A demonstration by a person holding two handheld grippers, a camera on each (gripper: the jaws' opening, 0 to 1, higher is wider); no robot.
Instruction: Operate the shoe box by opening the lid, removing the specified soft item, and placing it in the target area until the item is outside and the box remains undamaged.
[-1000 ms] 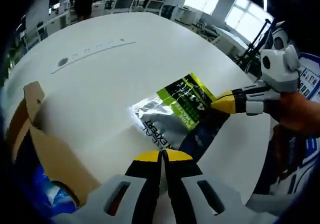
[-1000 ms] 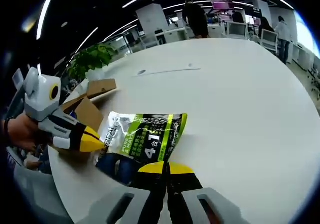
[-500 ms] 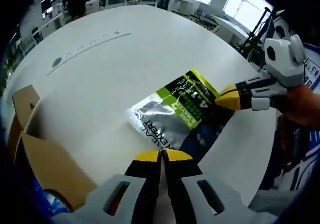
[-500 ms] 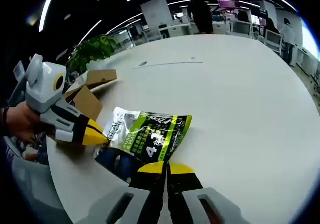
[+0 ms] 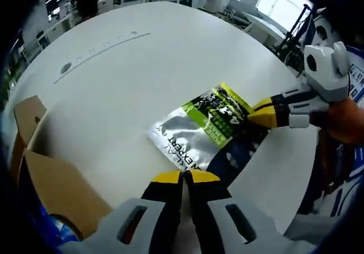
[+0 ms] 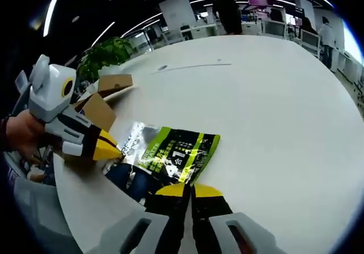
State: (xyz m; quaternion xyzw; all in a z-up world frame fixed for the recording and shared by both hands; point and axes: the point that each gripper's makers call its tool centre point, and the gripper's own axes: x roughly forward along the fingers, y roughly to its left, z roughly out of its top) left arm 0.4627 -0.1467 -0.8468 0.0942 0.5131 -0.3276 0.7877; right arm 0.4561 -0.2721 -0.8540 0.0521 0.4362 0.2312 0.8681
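Observation:
A soft pouch [image 5: 202, 130], green, silver and dark blue, is out of the box and low over the white table [image 5: 131, 78]. My left gripper [image 5: 183, 178] is shut, its yellow tips at the pouch's silver-and-blue edge. My right gripper [image 5: 257, 112] comes in from the right, shut on the opposite green edge. In the right gripper view the pouch [image 6: 173, 154] lies just past my right gripper [image 6: 189, 190], and my left gripper [image 6: 111, 150] pinches the pouch's left corner. The open cardboard shoe box [image 5: 54, 188] stands at the left with its flap [image 5: 33, 111] up.
Something blue [image 5: 57, 227] lies inside the box. The box [image 6: 101, 111] sits near the table's edge beside a green plant [image 6: 105, 61]. A thin strip with a round mark [image 5: 99, 46] crosses the far table. Desks and people [image 6: 227, 12] stand beyond.
The pouch has turned a little between the two grippers and sits slightly lower in both views. Both grippers stay shut. The box has not moved.

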